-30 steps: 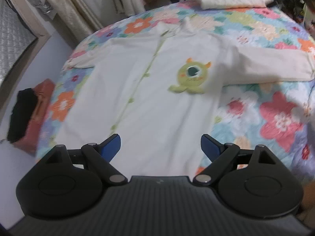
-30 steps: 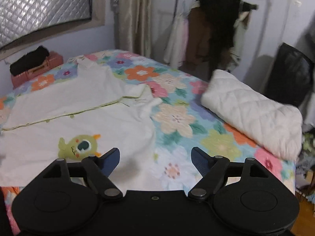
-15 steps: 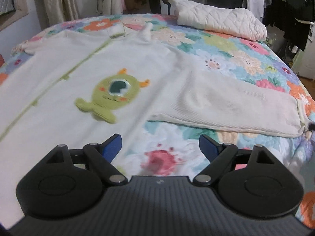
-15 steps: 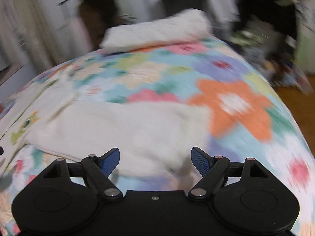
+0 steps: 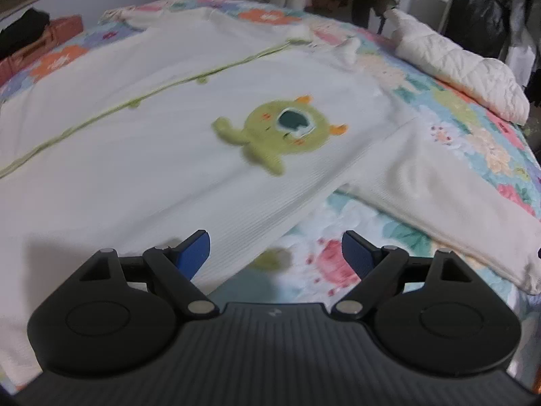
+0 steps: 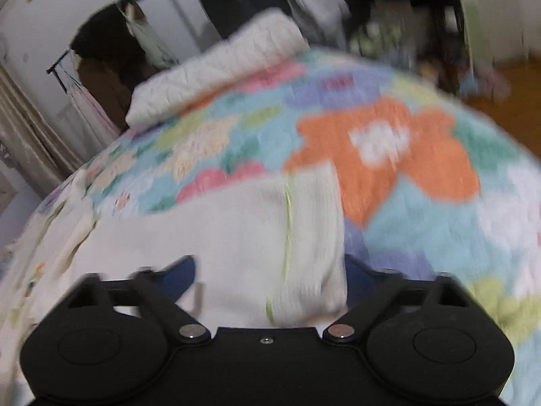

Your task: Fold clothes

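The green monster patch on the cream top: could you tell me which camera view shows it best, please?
The left wrist view: the green monster patch sits near mid-frame on the cream top, whole and unobstructed, only slightly blurred. The right wrist view shows the sleeve cuff and floral bedspread, with no recognisable patch.

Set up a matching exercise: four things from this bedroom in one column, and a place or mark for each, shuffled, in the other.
Things:
1. monster patch
2. quilted blanket
3. sleeve cuff
4. reddish box

Places or marks:
a. beside the bed, with something black on top
b. crossed by a thin green line
c. on the cardigan front
d. folded on the bed, apart from the cardigan

Pairs: 1-c, 2-d, 3-b, 4-a
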### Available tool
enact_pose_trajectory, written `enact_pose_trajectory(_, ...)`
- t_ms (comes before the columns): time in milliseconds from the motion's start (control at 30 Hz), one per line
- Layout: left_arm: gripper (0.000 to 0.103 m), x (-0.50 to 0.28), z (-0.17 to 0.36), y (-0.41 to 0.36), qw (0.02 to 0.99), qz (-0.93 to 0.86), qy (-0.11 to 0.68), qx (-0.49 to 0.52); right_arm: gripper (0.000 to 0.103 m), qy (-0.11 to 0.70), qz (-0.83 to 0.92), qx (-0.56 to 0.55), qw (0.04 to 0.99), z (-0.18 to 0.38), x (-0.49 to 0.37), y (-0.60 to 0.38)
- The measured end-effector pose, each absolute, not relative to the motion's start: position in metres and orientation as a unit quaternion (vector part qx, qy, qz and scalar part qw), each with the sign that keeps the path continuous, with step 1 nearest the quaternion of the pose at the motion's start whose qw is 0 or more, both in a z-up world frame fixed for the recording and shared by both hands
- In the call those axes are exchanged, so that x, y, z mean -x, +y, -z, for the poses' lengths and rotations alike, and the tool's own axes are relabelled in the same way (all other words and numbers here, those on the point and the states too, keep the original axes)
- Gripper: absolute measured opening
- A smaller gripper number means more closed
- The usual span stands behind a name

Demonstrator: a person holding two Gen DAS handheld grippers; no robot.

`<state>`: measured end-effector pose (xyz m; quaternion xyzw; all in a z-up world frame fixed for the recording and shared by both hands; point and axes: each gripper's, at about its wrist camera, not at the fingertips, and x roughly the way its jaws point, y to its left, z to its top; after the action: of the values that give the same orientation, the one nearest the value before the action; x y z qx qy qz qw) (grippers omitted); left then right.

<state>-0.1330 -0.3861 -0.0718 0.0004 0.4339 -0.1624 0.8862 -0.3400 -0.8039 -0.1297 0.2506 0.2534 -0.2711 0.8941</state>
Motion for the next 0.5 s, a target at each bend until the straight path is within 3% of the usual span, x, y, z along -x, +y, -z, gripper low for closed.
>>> enact_pose_trajectory(200,0.086,0.128,0.085,-0.367,0.88,0.139,0.454,0.02,0.005,0.199,0.337,-0.07,0.918,0.088,0.367,-0.769)
enact_pose_trajectory(333,0.086,0.133,0.089,-0.363,0.88,0.142,0.453,0.03,0.005,0.182,0.381,-0.102,0.901,0.077,0.415,-0.77)
enact_pose_trajectory(500,0.086,0.132,0.091,-0.352,0.873,0.133,0.467,0.032,0.004,0.233,0.398,-0.108,0.881,0.107,0.409,-0.779)
